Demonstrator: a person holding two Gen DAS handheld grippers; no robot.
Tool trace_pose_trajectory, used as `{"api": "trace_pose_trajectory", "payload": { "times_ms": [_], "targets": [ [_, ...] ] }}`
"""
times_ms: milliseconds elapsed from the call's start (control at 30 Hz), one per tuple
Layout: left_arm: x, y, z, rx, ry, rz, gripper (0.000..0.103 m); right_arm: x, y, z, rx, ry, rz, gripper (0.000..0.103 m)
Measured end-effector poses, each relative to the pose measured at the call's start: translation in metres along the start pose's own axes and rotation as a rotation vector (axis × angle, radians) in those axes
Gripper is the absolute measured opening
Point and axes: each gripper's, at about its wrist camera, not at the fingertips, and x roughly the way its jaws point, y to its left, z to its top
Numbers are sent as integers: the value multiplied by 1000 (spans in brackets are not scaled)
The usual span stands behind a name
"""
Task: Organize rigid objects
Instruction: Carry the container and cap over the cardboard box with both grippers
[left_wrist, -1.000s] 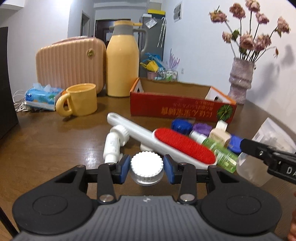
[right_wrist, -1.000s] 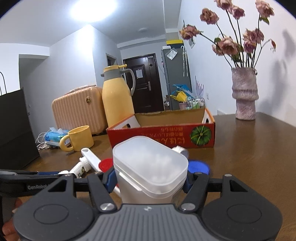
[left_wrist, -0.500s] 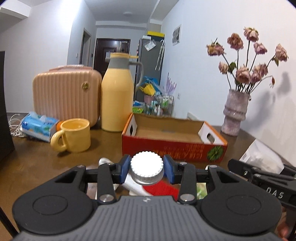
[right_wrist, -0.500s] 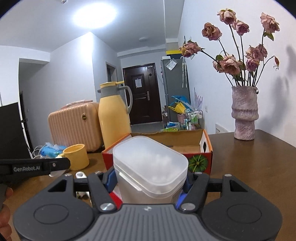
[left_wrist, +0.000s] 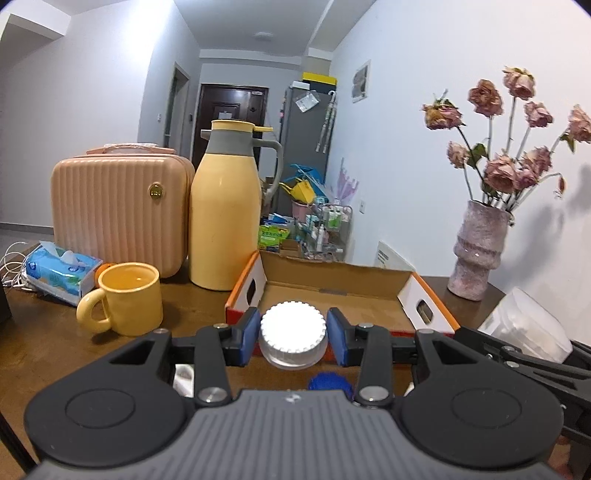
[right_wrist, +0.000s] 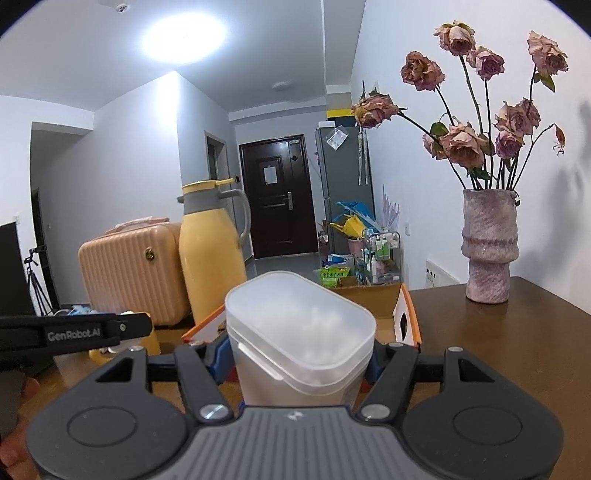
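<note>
We see a dark brown wooden surface (left_wrist: 44, 354) in a white-walled room, with a dark door (right_wrist: 273, 195) at the far end of a hallway and a grey fridge (left_wrist: 304, 129) beside it. On the surface stand a ribbed peach case (left_wrist: 118, 218), a tall yellow flask (left_wrist: 225, 214), a yellow mug (left_wrist: 129, 299), a blue tissue pack (left_wrist: 59, 271) and, near the right wall, a pink vase (right_wrist: 487, 247) of dried roses. An open red cardboard box (left_wrist: 332, 291) sits in the middle, its brown floor bare where we can see it.

Our left gripper (left_wrist: 293, 336) is clamped on a small clear jar with a white ridged cap (left_wrist: 293, 326), held in the air in front of the box's near wall. Our right gripper (right_wrist: 299, 360) grasps a frosted plastic container (right_wrist: 299, 332) with white contents, also raised before the box. Below the left gripper a blue cap (left_wrist: 328, 382) shows.
</note>
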Motion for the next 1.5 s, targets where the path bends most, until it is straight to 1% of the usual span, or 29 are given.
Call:
{"api": "trace_pose_trajectory", "payload": {
  "times_ms": [200, 433, 633, 833, 1000, 1200, 1333, 1500],
  "targets": [
    [32, -3, 15, -37, 7, 23, 41, 30, -7, 10, 14, -6, -9, 64],
    [71, -11, 24, -45, 35, 69, 41, 69, -20, 18, 63, 2, -18, 64],
    [104, -16, 33, -61, 53, 102, 41, 105, -37, 22, 86, 33, -32, 64],
    [133, -19, 40, -74, 72, 129, 41, 134, -53, 34, 108, 27, -34, 64],
    [156, -21, 47, -73, 90, 149, 41, 159, -58, 39, 79, 71, -42, 64],
    [187, -16, 50, -85, 146, 181, 41, 185, -56, 39, 44, 133, -61, 64],
    [204, -16, 49, -70, 187, 206, 41, 200, -52, 36, 11, 174, -75, 64],
    [220, -12, 44, -70, 228, 212, 41, 214, -51, 29, -9, 215, -84, 64]
  ]
}}
